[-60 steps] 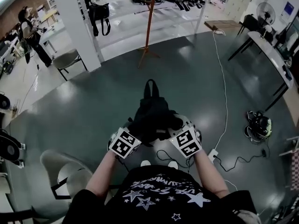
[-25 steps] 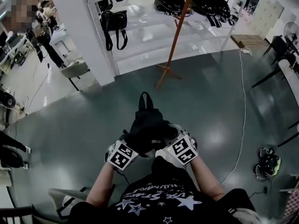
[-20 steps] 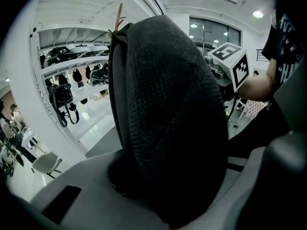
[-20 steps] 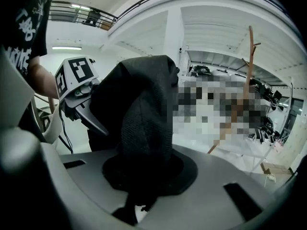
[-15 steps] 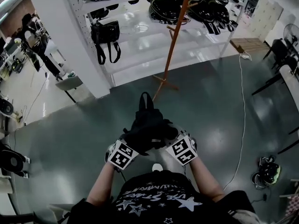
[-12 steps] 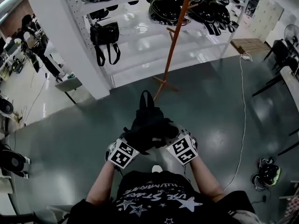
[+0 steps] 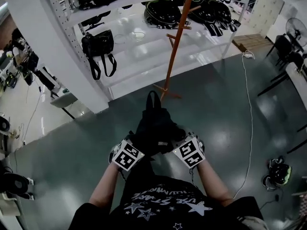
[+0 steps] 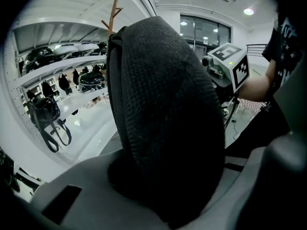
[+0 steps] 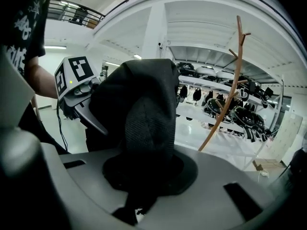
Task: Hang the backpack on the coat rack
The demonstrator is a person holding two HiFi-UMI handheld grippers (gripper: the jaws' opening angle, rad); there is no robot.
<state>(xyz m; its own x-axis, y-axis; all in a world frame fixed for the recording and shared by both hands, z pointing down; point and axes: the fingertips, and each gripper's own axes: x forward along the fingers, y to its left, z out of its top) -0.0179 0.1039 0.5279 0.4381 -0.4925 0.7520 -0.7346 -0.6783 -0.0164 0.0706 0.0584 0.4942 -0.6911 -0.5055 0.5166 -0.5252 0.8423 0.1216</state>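
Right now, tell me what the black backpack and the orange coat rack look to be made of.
The black backpack looks a matt, woven, mesh-like textile: a coarse grain shows close up in the left gripper view. The orange-brown coat rack is probably wood with a smooth finish, judging by its warm colour and slanted branch-like pegs; painted metal cannot be ruled out.
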